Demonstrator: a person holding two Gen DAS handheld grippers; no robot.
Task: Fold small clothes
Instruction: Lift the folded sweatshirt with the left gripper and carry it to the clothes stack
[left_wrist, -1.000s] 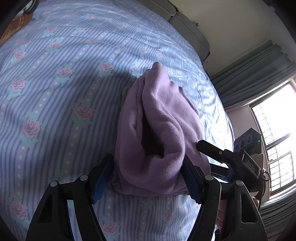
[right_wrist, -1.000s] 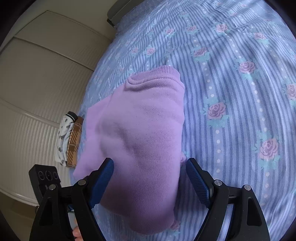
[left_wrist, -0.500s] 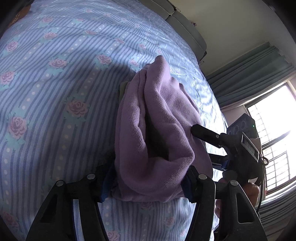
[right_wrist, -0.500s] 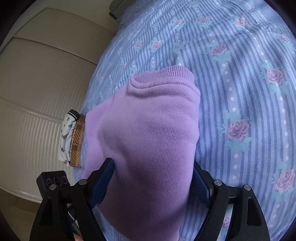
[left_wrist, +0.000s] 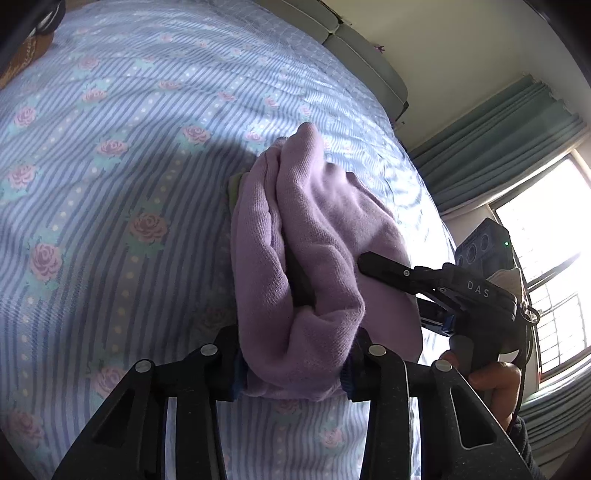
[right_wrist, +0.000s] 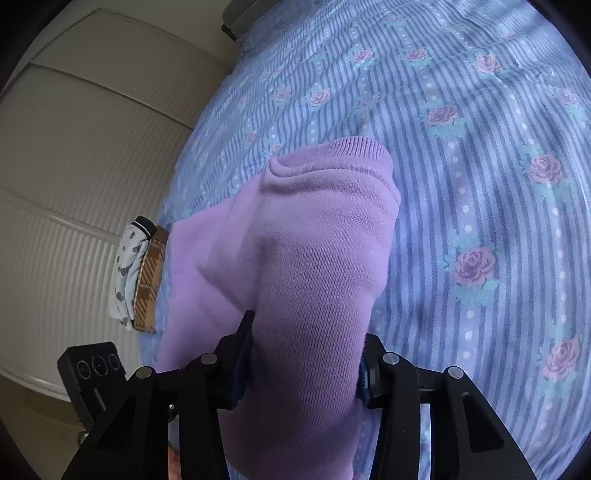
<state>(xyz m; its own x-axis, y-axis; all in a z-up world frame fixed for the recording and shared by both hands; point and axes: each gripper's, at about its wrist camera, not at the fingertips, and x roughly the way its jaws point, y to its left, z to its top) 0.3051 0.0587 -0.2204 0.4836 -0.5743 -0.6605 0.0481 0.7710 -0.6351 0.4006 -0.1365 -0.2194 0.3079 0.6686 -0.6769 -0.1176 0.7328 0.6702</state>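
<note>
- My left gripper (left_wrist: 293, 363) has its jaws pressed in on both sides of a thick bunched end of the lilac knit sweater (left_wrist: 314, 236), so I am clamped on several layers at once, not on a single edge.
- My right gripper (right_wrist: 301, 363) is squeezed likewise around the other end of the same sweater (right_wrist: 306, 266); in the left wrist view one of its fingers (left_wrist: 388, 271) lies against the fabric's side.
- The sweater sits on the blue striped bedsheet with pink roses (left_wrist: 110, 177), its ribbed hem (right_wrist: 332, 155) pointing away from my right side. Whether the bundle rests on the sheet or hangs just above it, I cannot tell.
- A sliver of green fabric (left_wrist: 233, 188) peeks from under the sweater's far edge; what it belongs to is unclear.
- I judge the fold itself largely made: the garment is doubled into a compact roll held from both ends, so this looks like the carry-or-set-down step.
- Two folded items, a white printed cloth (right_wrist: 127, 277) and a tan plaid cloth (right_wrist: 149, 280), lie at the bed's edge, a likely stacking place.
- Next calls for moving both hands together, level, then letting go at once so the layers don't spring apart.
</note>
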